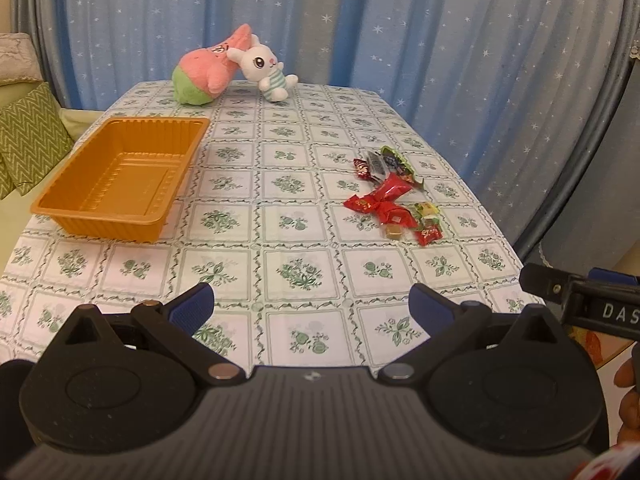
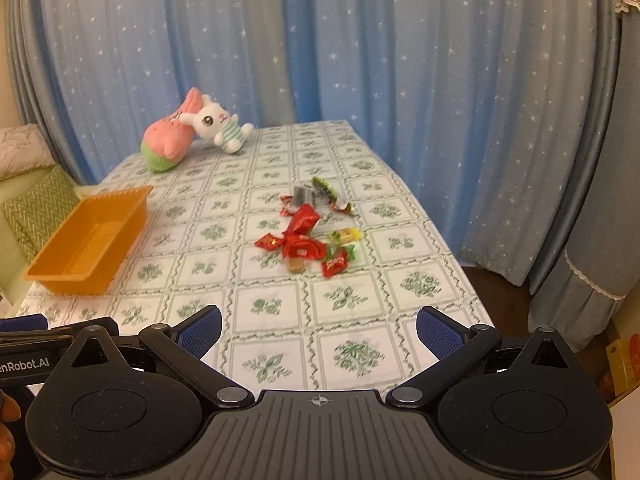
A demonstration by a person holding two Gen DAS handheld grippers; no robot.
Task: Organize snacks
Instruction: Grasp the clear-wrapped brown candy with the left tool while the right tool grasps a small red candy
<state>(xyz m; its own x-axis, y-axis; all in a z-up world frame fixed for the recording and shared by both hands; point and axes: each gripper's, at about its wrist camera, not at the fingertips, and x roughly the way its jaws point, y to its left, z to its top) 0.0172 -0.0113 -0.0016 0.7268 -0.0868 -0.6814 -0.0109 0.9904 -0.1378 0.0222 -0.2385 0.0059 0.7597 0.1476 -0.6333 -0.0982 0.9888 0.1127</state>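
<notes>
An orange rectangular plastic tray [image 1: 116, 178] sits on the floral-checked tablecloth [image 1: 280, 240] at the left of the frame. A heap of wrapped candies and snack packets [image 1: 394, 200] lies well apart from it at the right. Behind both, at the upper left, a pink-and-green plush star [image 1: 204, 72] touches a white plush rabbit [image 1: 266, 70], before a blue star-print curtain [image 1: 360, 20].
</notes>
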